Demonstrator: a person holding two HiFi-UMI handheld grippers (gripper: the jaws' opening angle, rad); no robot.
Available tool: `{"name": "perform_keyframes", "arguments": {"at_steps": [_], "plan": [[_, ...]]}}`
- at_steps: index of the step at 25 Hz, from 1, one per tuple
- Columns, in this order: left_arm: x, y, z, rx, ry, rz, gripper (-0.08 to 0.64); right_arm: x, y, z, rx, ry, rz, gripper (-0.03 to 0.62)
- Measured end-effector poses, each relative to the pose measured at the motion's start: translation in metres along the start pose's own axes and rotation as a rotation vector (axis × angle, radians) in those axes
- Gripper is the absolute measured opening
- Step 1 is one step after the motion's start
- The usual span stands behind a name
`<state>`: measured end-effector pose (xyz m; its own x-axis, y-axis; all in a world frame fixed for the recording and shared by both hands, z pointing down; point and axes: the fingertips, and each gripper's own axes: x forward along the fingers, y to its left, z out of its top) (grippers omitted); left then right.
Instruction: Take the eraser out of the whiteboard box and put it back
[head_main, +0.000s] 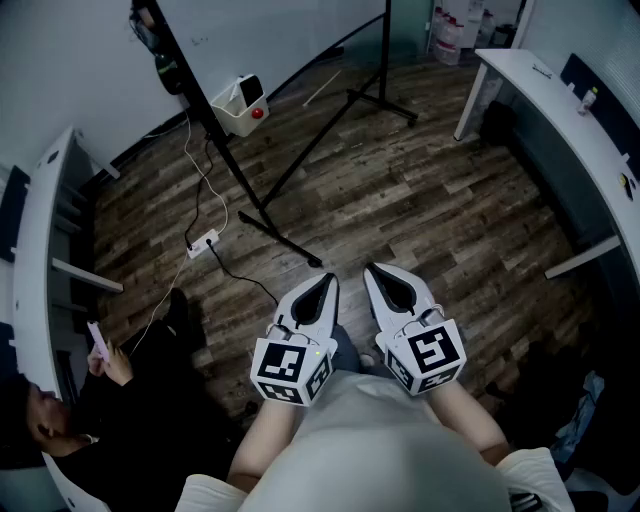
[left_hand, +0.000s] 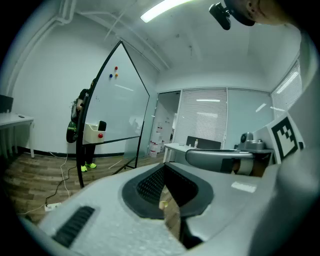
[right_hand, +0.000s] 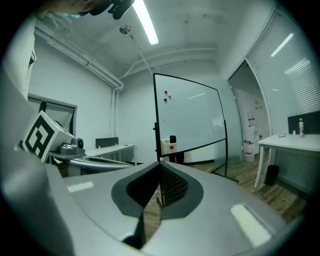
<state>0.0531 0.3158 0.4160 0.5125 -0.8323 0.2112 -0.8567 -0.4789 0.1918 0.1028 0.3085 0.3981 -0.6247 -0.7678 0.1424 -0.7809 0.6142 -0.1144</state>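
Nothing has started: the left gripper (head_main: 324, 281) and right gripper (head_main: 374, 271) are both closed and empty, well apart from the whiteboard box (head_main: 236, 110), where the eraser (head_main: 251, 90) sits (everything left to do).

Bare wooden floor (head_main: 420, 210) in front of the whiteboard stand (head_main: 228, 150) left an open path to the whiteboard box (head_main: 238, 108) hung on it. The stand's foot (head_main: 290, 243) projected into that path. Left of the stand, a power strip (head_main: 203, 242), its cable (head_main: 228, 272) and a seated person (head_main: 70, 420) narrowed passage; a desk (head_main: 560, 110) bounded the right.
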Motion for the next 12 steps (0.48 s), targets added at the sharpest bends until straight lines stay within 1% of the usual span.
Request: {"name": "perform_keyframes", "arguments": {"at_steps": [5, 12], "plan": [[-0.010, -0.021, -0.002, 0.002, -0.013, -0.007, 0.005, -0.021, 0.008, -0.002, -0.016, -0.003, 0.006, -0.002], [-0.016, -0.026, -0.001, 0.014, -0.018, -0.003, 0.005, -0.029, 0.016, -0.003, -0.025, -0.006, 0.013, -0.002]]}}
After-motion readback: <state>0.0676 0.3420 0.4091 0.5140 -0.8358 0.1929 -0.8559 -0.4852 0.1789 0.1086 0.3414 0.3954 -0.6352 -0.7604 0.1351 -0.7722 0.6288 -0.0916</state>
